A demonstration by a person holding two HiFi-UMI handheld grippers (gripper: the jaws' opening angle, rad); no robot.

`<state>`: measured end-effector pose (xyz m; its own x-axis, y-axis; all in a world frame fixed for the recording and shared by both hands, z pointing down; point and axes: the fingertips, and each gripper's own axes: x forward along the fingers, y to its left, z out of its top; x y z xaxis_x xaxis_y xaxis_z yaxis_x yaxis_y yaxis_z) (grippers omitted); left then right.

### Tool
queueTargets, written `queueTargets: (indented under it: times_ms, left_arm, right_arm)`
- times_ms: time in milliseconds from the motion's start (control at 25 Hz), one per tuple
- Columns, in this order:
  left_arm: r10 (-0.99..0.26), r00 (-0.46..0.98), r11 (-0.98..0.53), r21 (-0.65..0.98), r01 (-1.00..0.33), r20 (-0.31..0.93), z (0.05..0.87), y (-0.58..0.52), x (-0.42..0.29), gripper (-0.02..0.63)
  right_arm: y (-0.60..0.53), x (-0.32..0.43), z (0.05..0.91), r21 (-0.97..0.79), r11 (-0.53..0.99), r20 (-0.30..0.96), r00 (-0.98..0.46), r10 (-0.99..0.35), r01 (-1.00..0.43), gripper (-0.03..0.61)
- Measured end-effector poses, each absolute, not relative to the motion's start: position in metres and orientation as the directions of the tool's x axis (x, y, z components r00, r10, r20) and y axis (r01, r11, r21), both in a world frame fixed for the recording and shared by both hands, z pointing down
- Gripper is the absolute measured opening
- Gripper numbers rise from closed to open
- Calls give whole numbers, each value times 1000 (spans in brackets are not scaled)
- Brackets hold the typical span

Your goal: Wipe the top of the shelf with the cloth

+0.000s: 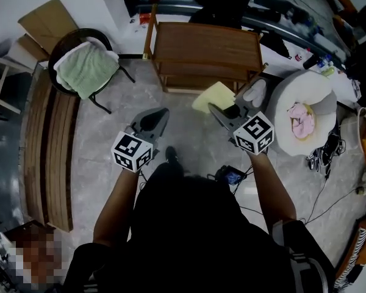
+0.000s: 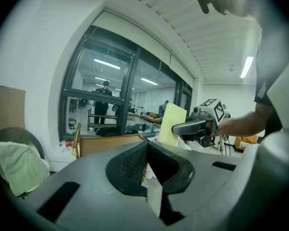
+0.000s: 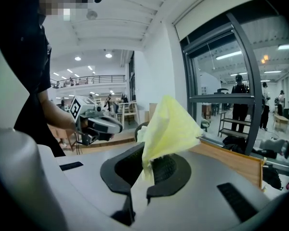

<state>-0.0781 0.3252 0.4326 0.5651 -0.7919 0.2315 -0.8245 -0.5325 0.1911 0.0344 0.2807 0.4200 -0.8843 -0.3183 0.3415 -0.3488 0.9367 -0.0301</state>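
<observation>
My right claw point(image 3: 147, 166) is clamped on the yellow cloth point(image 3: 172, 124). It pinches 1 lower corner, so the rest fans up and out past the tips. I hold it in the air on the near side of the wooden shelf point(image 1: 207, 46), close to the front edge and toward its right end (the cloth touches nothing but my claw).

My left claw point(image 2: 147, 147) has its 2 jaws pressed together with nothing between them. It is about level with the right one, to its left, and well apart from the cloth. The shelf stands beyond both claws, its top plain brown wood.

At far left, a dark chair point(image 1: 79, 33) carries a green towel point(image 1: 85, 69). At right sits a round white cushion point(image 1: 293, 93) with a pink bundle point(image 1: 302, 119) on it.
</observation>
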Motion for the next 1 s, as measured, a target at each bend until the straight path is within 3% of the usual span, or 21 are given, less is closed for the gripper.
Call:
queueTargets:
  times_ms: [440, 1000]
  left_arm:
    - [-757, 625, -595, 194, -780, 191, 422, 216, -147, 6]
    - [-774, 588, -553, 201, -808, 235, 437, 81, -177, 6]
  right_arm:
    - [200, -66, 425, -56, 933, 350, -882, -314, -355, 31]
    - [74, -112, 448, -110, 940, 362, -894, -265, -323, 31]
